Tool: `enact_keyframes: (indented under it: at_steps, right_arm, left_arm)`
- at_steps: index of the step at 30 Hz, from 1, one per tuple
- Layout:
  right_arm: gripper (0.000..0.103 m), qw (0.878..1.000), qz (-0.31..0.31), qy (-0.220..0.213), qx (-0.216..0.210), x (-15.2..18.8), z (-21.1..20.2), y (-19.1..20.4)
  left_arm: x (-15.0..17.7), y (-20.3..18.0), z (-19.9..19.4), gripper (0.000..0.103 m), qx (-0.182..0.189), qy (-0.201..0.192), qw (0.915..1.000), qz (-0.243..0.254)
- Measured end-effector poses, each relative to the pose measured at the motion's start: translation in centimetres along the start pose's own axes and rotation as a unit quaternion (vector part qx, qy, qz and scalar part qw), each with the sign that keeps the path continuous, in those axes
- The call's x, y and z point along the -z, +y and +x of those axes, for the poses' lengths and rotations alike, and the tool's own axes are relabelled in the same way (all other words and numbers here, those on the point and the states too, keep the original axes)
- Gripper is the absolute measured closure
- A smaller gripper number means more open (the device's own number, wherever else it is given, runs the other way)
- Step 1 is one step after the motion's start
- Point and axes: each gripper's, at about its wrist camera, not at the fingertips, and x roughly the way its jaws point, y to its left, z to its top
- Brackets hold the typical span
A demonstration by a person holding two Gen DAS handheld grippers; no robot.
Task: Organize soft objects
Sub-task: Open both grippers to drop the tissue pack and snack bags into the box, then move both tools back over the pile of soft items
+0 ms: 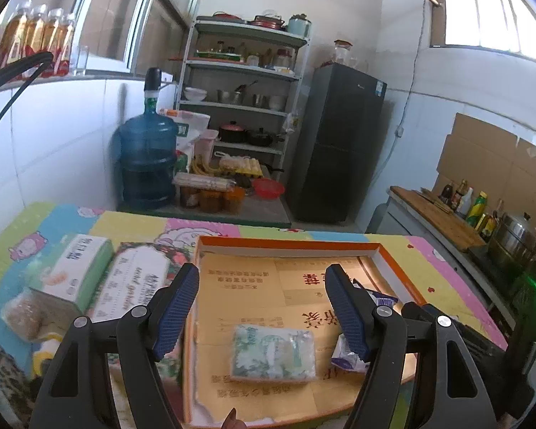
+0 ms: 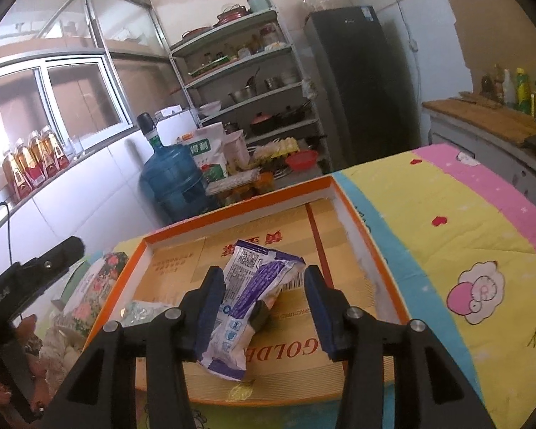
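Note:
An orange-rimmed cardboard box lid (image 1: pixel 289 243) (image 2: pixel 239 207) lies on a colourful play mat. Inside it lie a green-patterned tissue pack (image 1: pixel 273 354) (image 2: pixel 139 312) and a white-and-purple snack packet (image 2: pixel 246 296) (image 1: pixel 350 355). My left gripper (image 1: pixel 264 307) is open and empty above the tissue pack. My right gripper (image 2: pixel 264 311) is open around the snack packet, which leans against the left finger; the right finger stands apart from it. Left of the lid lie a green-and-white tissue box (image 1: pixel 80 268), a floral tissue pack (image 1: pixel 132 280) (image 2: pixel 89 293) and a brown soft packet (image 1: pixel 25 312).
The mat (image 2: pixel 446 236) covers the table. Beyond its far edge stand a blue water jug (image 1: pixel 148 159), a metal shelf rack (image 1: pixel 239 89) and a dark fridge (image 1: pixel 339 143). A counter with bottles and a steel pot (image 1: pixel 514 239) is at the right.

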Motion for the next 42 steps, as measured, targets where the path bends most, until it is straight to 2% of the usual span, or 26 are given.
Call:
enact_keyframes:
  at_steps: [17,35,42]
  right_arm:
    - [0.056,0.998,-0.050,-0.025,-0.007,0.9,-5.1,7.0]
    - [0.056,0.992,-0.115,-0.041,-0.031,4.0,-9.6,16.2]
    - [0.056,0.991,-0.124,-0.043,-0.040,5.1,-10.5,18.4]
  left_arm:
    - [0.7,3.1,-6.0,0.028,0.008,-0.003,0.9998,0.018]
    - [2.5,8.2,-13.2,0.028,-0.025,-0.047,0.9982,0.029]
    - [2.9,10.8,-14.7,0.028,-0.024,-0.043,0.9987,0.014]
